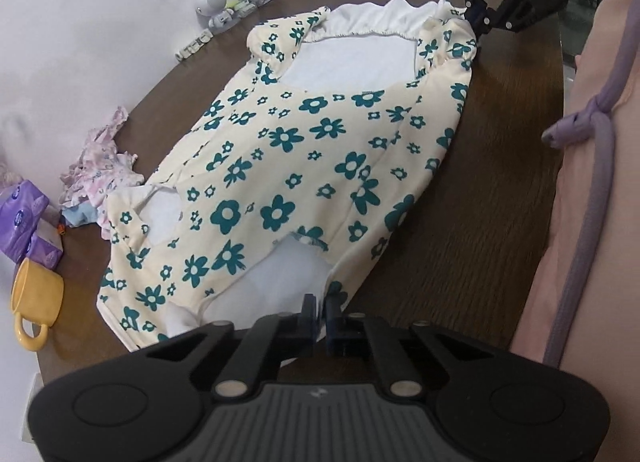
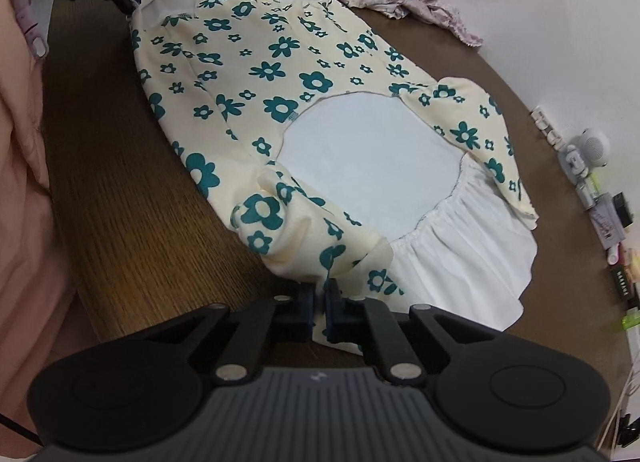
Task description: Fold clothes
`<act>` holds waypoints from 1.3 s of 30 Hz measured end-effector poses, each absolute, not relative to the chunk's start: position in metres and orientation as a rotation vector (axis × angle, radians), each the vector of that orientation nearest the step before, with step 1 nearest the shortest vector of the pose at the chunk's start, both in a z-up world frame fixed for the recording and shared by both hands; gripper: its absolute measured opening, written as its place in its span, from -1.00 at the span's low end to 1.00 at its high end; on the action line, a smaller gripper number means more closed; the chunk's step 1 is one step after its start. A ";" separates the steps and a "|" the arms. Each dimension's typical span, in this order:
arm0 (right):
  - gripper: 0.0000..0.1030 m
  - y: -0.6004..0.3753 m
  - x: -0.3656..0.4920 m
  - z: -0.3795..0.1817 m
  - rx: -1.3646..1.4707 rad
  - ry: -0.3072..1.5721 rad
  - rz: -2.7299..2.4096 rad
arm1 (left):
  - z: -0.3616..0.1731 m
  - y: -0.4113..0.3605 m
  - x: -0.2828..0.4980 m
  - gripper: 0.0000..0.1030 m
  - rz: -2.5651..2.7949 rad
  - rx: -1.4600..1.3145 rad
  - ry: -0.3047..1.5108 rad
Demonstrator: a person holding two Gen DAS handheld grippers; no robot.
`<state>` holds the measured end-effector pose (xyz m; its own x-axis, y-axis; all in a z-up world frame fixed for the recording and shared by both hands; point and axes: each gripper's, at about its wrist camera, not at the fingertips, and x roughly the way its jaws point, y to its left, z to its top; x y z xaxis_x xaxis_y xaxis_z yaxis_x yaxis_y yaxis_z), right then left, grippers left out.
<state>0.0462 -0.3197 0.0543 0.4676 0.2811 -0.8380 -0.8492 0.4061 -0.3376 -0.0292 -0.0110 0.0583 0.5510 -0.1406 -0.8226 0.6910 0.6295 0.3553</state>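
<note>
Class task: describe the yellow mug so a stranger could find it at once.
Start at the big flowered garment spread on the brown table. At its far corner beside the purple tissue packs sits the mug, the only plain yellow thing there.

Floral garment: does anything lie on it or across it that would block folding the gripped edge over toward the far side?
Nothing visible does. The floral garment lies flat, with both grippers, left and right, shut on its near edge. The pink clothes pile and yellow mug sit beside it.
</note>
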 end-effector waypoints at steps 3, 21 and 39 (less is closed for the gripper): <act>-0.91 -0.320 0.046 0.055 -0.858 0.774 0.805 | 0.056 -0.010 -0.027 -0.94 -0.544 0.723 0.857; -0.93 -0.322 0.044 0.079 -0.908 0.671 0.730 | 0.083 -0.012 -0.022 -0.97 -0.363 0.755 0.708; -0.93 -0.279 0.137 0.072 -1.135 0.685 0.756 | 0.054 -0.004 0.065 -0.97 -0.339 0.723 0.820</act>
<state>0.1366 -0.2786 0.0716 0.5736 0.1760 -0.8000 -0.8135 0.2373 -0.5310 0.0647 -0.0036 0.0544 0.6477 -0.0044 -0.7619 0.5349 0.7148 0.4506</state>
